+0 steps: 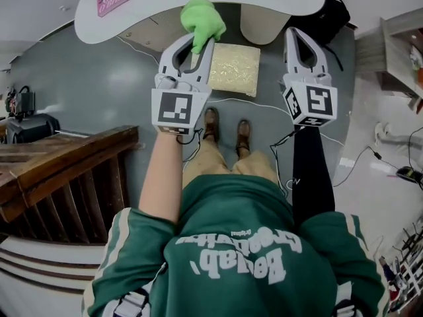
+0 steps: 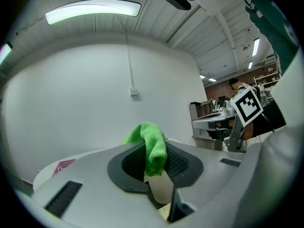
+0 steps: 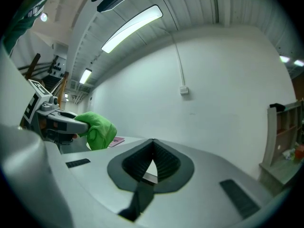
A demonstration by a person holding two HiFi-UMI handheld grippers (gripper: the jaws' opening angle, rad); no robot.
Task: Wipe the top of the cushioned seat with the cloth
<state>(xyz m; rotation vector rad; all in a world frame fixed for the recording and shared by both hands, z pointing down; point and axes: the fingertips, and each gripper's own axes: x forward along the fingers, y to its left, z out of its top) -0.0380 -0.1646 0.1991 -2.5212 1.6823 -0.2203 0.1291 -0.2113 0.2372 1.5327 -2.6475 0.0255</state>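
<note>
Left gripper [image 1: 196,43] nips my fluffy green cloth [image 1: 202,18] — the square beige cushioned seat [image 1: 234,69]'s drag could free it; right gripper [image 1: 295,33] closed.

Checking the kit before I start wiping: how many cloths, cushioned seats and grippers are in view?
green cloth: 1
cushioned seat: 1
grippers: 2, left gripper shut on the cloth, right gripper shut and empty
Total: 4
</note>
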